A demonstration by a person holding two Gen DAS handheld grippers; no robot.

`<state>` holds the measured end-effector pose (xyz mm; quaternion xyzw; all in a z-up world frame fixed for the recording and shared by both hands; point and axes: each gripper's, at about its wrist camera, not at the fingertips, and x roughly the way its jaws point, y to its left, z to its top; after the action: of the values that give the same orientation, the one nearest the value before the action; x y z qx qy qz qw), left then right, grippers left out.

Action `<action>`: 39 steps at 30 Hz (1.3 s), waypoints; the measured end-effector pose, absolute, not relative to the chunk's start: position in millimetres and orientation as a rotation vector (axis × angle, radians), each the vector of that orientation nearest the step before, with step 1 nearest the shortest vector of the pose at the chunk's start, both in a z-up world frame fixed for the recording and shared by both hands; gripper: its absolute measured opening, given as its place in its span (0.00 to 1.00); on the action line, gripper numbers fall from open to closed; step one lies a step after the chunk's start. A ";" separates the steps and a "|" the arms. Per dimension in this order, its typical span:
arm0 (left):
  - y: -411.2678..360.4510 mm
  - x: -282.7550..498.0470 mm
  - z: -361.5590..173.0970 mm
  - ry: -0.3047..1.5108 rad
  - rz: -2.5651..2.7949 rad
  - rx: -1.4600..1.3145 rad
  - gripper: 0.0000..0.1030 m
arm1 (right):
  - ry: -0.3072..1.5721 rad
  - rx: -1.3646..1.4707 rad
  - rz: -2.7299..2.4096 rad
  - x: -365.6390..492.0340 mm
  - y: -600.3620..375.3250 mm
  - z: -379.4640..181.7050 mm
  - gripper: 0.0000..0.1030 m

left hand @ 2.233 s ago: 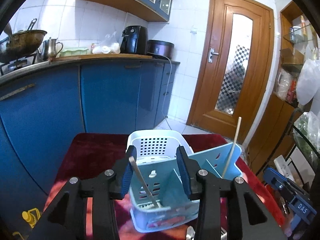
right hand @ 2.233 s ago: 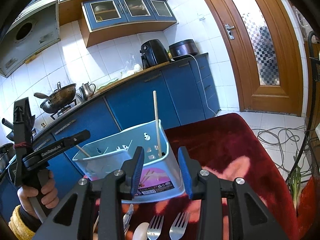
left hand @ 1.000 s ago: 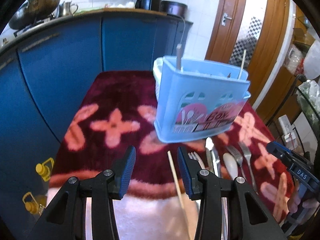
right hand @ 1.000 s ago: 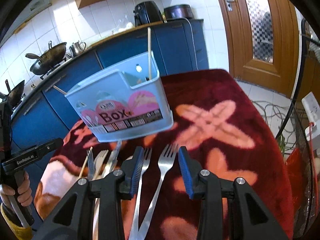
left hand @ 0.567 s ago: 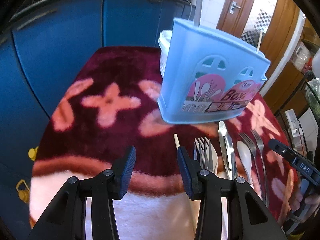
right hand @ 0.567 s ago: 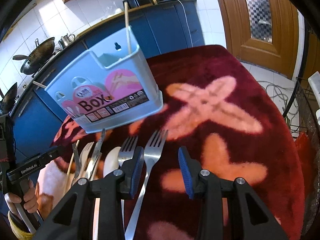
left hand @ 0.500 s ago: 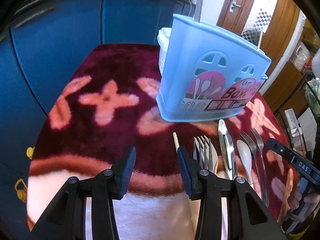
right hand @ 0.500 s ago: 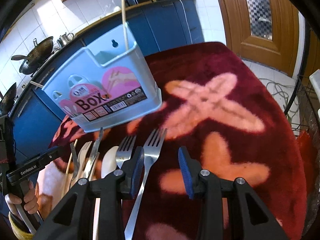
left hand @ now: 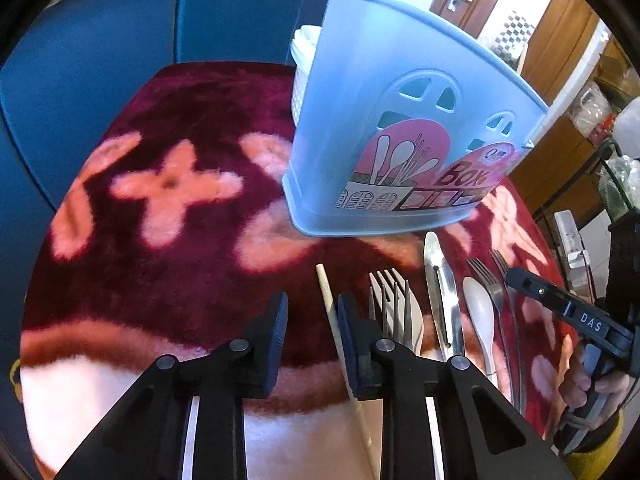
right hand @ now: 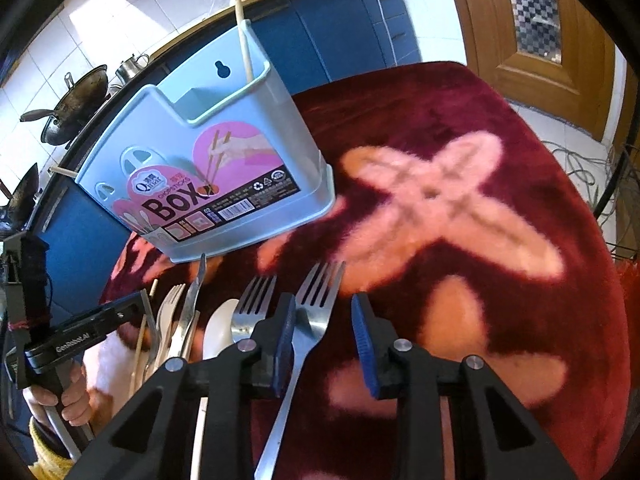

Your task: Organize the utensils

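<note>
Both views bright, daylight. I see the strongest light in the right wrist view from the glazed door (right hand: pixel 532 12), panes nearly blown out; white wall tiles (right hand: pixel 92 20) also overexposed. Glare streaks on the steel fork (right hand: pixel 316 304) and knife (left hand: pixel 438 280). Fisheye bending heavy: cabinet fronts (left hand: pixel 100 52) curve, black vignette at corners. The rug (left hand: pixel 176 184) pile looks soft, slightly smeared. Blue box (left hand: pixel 400 132) casts a short shadow at its base; label sharp in the right view

Both views are taken close above the table, angled downward. The pale blue plastic utensil box (left hand: pixel 404 128) (right hand: pixel 208 160) and the row of steel cutlery (left hand: pixel 440 292) (right hand: pixel 248 308) are shared, seen from left and right.
</note>
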<state>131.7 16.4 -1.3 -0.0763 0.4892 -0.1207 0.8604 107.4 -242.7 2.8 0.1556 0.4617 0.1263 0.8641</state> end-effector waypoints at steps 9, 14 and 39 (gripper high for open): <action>7.2 141.3 -5.7 1.048 -0.263 -0.118 0.15 | 1.038 0.391 0.322 129.3 -245.9 -2.7 0.19; 7.8 141.4 -4.1 1.051 -0.294 -0.149 0.04 | 1.065 0.523 0.394 131.6 -255.5 -6.7 0.08; 15.9 88.5 67.0 0.783 -0.301 -0.214 0.04 | 0.726 0.420 0.386 57.1 -238.4 69.8 0.03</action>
<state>88.5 15.9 67.0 -0.1039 0.3794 -0.1461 0.9077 57.1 -238.4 69.8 0.2027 0.3502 0.1863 0.8953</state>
